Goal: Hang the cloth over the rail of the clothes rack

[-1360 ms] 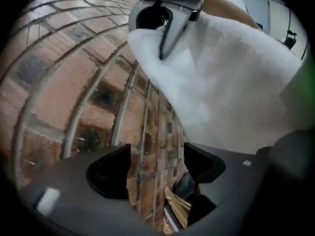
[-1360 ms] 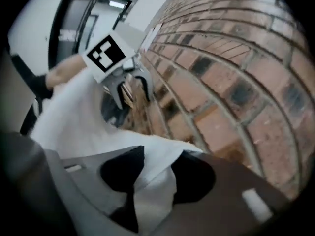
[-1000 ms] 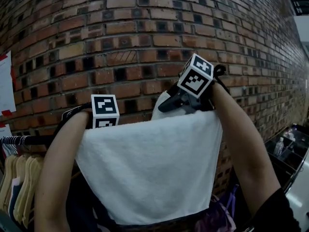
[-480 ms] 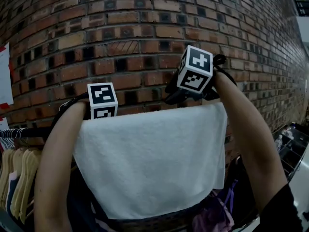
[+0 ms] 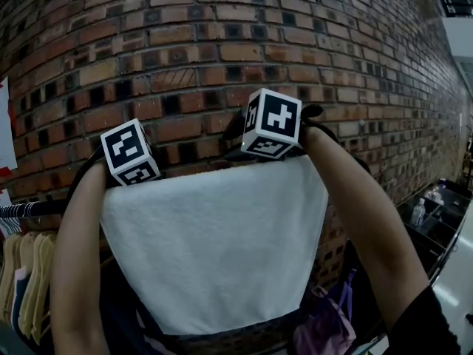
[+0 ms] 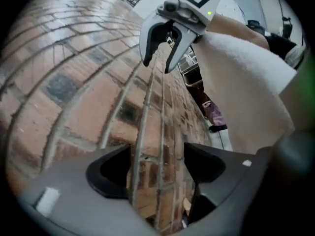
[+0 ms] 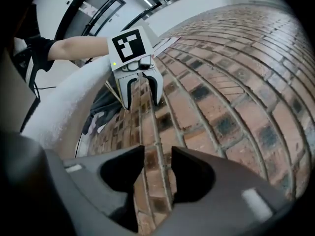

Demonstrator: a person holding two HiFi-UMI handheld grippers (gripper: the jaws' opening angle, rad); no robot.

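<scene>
A white cloth [image 5: 214, 242] hangs flat over the top rail of the clothes rack [image 5: 33, 209], with its upper edge level between my two arms. My left gripper [image 6: 157, 173] is open behind the cloth's left top corner; only brick wall shows between its jaws. Its marker cube [image 5: 129, 152] sticks up above the cloth. My right gripper [image 7: 157, 176] is open too, with nothing between its jaws, and its cube [image 5: 272, 123] stands above the right top corner. Each gripper view shows the other gripper facing it, with the cloth [image 6: 246, 73] [image 7: 69, 107] beside it.
A brick wall [image 5: 222, 50] stands close behind the rack. Wooden hangers with clothes [image 5: 29, 272] hang on the rail at the left. A purple garment [image 5: 325, 331] hangs low at the right. A shelf with a bottle [image 5: 425, 217] is at the far right.
The bunched corner of cloth at my right gripper is gone and the top edge lies flat. Both grippers have shifted left and turned, their cubes tilted.
</scene>
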